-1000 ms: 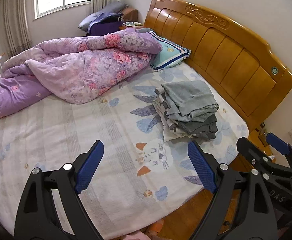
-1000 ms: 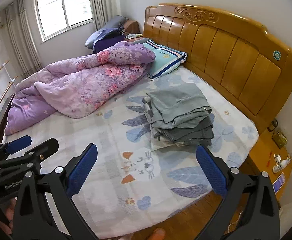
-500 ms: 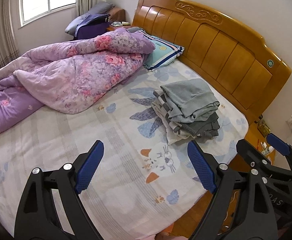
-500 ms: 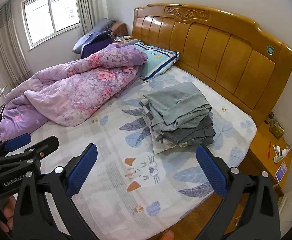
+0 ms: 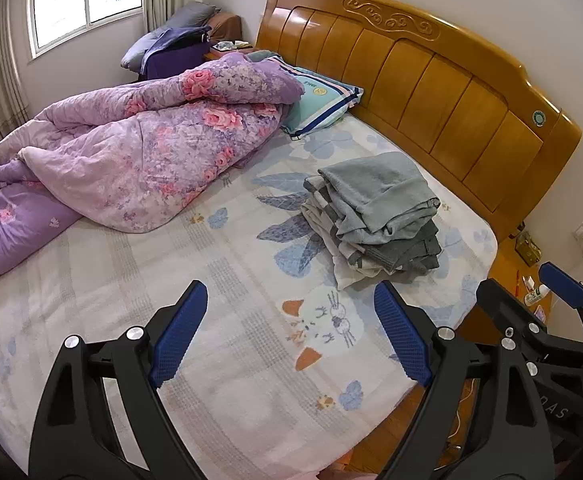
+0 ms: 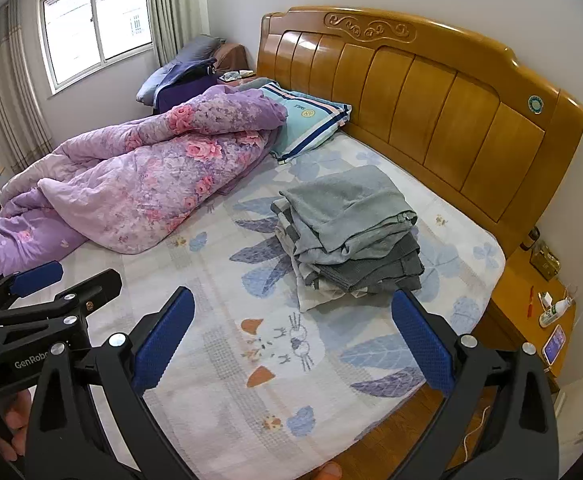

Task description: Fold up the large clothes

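Both jaws stand released above the bed; a purple quilt (crumpled) lies beside the folded clothes.

White letters reading "GenRobo", cut off after that, stand on the black body of the left gripper in the right wrist view. The right gripper bears pale letters, partly seen, that look like "DAS". Small print on the pillow and the headboard's round sticker are too small to read.
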